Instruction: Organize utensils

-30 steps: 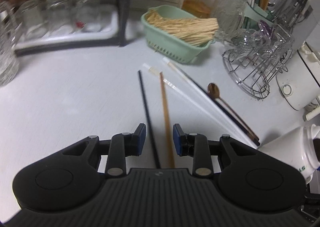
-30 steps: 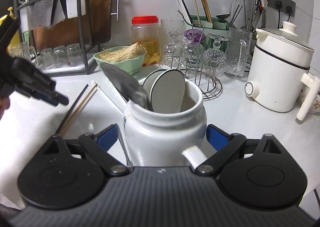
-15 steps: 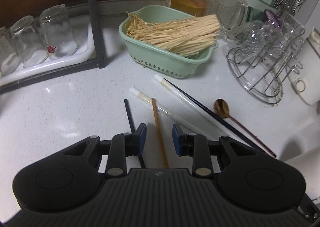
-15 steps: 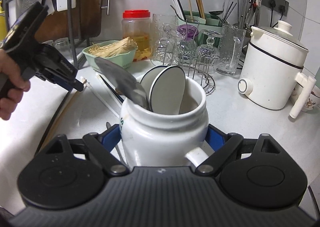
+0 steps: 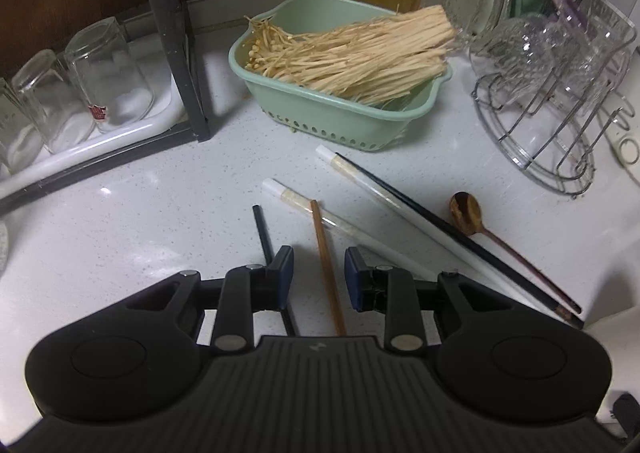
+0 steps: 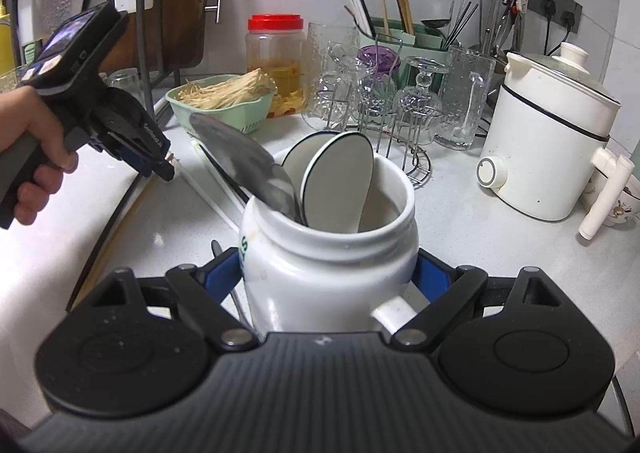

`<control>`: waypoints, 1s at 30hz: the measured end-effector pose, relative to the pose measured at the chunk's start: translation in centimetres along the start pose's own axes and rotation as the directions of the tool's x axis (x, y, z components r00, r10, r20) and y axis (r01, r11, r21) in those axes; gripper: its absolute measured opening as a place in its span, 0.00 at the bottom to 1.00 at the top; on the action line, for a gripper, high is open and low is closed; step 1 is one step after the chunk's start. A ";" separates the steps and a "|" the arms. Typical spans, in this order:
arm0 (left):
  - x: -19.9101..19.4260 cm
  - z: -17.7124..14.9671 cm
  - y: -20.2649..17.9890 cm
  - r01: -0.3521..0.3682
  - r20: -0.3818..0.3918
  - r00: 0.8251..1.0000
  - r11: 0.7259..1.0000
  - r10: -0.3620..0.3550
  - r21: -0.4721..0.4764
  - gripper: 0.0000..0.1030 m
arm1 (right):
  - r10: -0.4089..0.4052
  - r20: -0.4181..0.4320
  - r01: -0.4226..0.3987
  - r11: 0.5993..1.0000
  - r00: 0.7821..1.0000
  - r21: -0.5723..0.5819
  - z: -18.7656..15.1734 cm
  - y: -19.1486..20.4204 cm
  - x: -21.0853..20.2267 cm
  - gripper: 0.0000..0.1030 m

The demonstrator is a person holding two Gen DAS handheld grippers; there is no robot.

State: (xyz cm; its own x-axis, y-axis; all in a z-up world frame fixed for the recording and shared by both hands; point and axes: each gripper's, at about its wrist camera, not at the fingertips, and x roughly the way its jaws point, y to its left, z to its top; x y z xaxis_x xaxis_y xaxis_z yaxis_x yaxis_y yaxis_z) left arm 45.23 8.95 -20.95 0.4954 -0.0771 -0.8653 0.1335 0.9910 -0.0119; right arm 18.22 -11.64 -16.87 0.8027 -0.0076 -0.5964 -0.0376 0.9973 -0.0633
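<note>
While my right gripper (image 6: 328, 273) clasps the white jar (image 6: 328, 253), my left gripper (image 5: 318, 273) hangs open astride the wooden chopstick (image 5: 326, 265); a black chopstick (image 5: 262, 231) crowds its left finger (image 5: 282, 273), white chopsticks (image 5: 360, 233) alongside.

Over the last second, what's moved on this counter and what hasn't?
The left hand-held gripper moved forward along the chopsticks toward the green basket; the brown chopstick lies between its open pads and the black chopstick now runs under the left pad, neither gripped. The right hand-held gripper holds the white jar; its jaws have just opened slightly. Chopsticks, wooden spoon and basket stayed put.
</note>
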 end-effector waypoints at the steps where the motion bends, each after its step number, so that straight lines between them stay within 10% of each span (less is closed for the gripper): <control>1: 0.1 0.2 -0.1 -0.013 -0.014 1.000 1.000 0.013 0.003 0.31 | 0.001 -0.019 -0.001 1.000 1.000 -0.002 0.3 0.0 0.1 0.89; 16: 0.5 2.0 -1.1 -0.084 -0.085 0.993 0.996 0.082 -0.010 0.06 | 0.058 -0.078 -0.059 0.998 0.995 -0.015 1.2 -0.8 0.7 0.89; 30: -8.7 3.3 -2.6 -0.017 0.133 0.991 0.997 0.026 -0.071 0.05 | 0.107 -0.089 -0.113 0.992 0.990 -0.058 1.4 -1.1 0.9 0.89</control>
State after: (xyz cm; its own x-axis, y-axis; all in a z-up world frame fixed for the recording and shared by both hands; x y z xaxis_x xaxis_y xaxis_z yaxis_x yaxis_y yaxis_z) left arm 43.44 6.66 -11.77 0.6086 -0.0650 -0.7908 0.0640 0.9974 -0.0327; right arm 19.79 -12.61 -16.23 0.7379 0.0930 -0.6684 -0.1623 0.9859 -0.0420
